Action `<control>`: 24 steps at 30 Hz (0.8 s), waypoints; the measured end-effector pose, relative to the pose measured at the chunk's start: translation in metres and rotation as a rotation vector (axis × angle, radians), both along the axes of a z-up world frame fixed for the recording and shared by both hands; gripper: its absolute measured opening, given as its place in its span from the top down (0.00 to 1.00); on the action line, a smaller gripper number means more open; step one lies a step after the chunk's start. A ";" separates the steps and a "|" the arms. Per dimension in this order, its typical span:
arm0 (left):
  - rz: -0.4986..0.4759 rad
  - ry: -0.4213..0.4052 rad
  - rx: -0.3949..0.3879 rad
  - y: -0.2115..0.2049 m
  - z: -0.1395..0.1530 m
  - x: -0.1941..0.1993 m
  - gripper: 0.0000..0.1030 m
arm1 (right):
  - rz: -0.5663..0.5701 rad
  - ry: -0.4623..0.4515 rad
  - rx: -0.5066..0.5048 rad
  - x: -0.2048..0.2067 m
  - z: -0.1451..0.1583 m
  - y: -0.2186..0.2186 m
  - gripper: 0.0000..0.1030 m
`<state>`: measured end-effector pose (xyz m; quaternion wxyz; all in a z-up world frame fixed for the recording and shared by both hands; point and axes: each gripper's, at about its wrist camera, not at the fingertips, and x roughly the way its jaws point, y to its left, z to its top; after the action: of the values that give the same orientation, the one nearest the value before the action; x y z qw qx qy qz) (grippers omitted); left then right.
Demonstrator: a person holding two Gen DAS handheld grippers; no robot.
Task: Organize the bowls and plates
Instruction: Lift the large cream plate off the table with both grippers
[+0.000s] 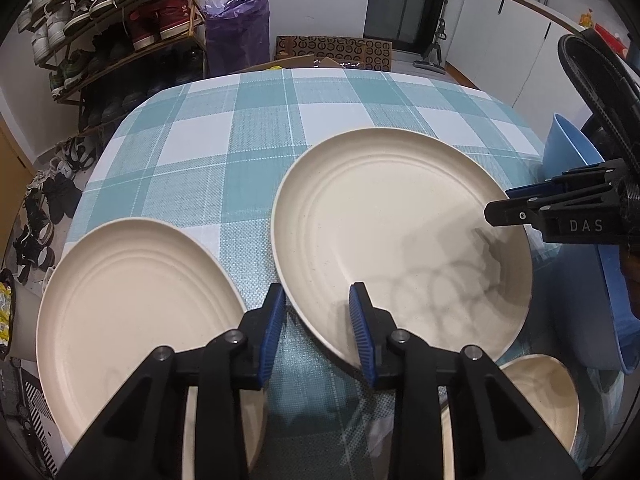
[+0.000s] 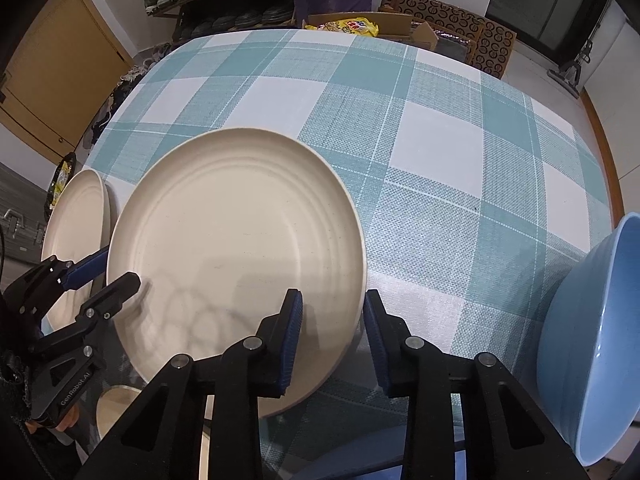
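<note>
Centre plate [image 2: 240, 248]: cream, ridged, empty, lying mid-table on the checked cloth [image 2: 440, 140]. Whether its near edge sits fully flat cannot be told.

Seen from the right wrist view, with the plate as the dial:
- Right gripper [image 2: 332, 320] is set over the rim at 4 o'clock. Jaws are narrowed but not closed. One pad [image 2: 294, 320] is held above the plate's inner face and the other just outside the edge, with a gap visible. Nothing is clamped.
- Left gripper [image 1: 318, 316] is set over the rim at 9 o'clock. Here too the rim is straddled, cloth is visible between the pads, and nothing is gripped.
- Second cream plate [image 2: 76, 216] is also at 9 o'clock, just beyond the left gripper and close beside the first.
- Small cream bowl [image 1: 548, 396] is at about 7 o'clock, near the table's front edge and partly hidden.
- Blue bowl [image 2: 592, 340] is at 3 o'clock, well apart.

Step judged in hand: a two-sided grasp on the centre plate, probably for stacking on its twin at 9 o'clock.

Done well:
- Both pairs of pads should be brought fully onto the rim before any lift.
- The two closures are best matched, so the plate is not shoved sideways into its neighbour.
- The lift should be kept level. A smooth, thin rim could slip if one side were raised first.
- The left gripper's outer finger should be kept clear of the neighbouring plate.
</note>
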<state>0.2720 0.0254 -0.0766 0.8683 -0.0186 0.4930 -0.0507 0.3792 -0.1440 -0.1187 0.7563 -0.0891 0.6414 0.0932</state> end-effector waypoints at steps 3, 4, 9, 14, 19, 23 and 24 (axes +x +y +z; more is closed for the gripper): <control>0.002 -0.008 0.009 0.000 0.002 -0.001 0.73 | -0.001 -0.012 -0.011 -0.001 0.002 -0.001 0.74; 0.004 -0.010 0.009 0.001 0.002 -0.001 0.74 | 0.000 -0.016 -0.010 -0.002 0.003 -0.002 0.75; 0.008 -0.030 0.008 0.002 0.006 -0.004 0.74 | 0.015 -0.039 -0.013 -0.005 0.007 -0.001 0.77; 0.011 -0.047 0.005 0.002 0.011 -0.007 0.74 | 0.019 -0.060 -0.008 -0.007 0.012 -0.001 0.77; 0.015 -0.076 0.013 0.002 0.018 -0.011 0.74 | 0.032 -0.096 -0.007 -0.014 0.019 0.001 0.77; 0.021 -0.102 0.015 0.004 0.027 -0.017 0.74 | 0.035 -0.124 0.007 -0.018 0.028 0.002 0.77; 0.023 -0.108 0.017 0.004 0.029 -0.018 0.74 | 0.037 -0.136 0.011 -0.019 0.031 0.003 0.77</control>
<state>0.2541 0.0289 -0.0478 0.8944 -0.0141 0.4455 -0.0376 0.3598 -0.1412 -0.0880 0.7966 -0.1027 0.5864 0.1044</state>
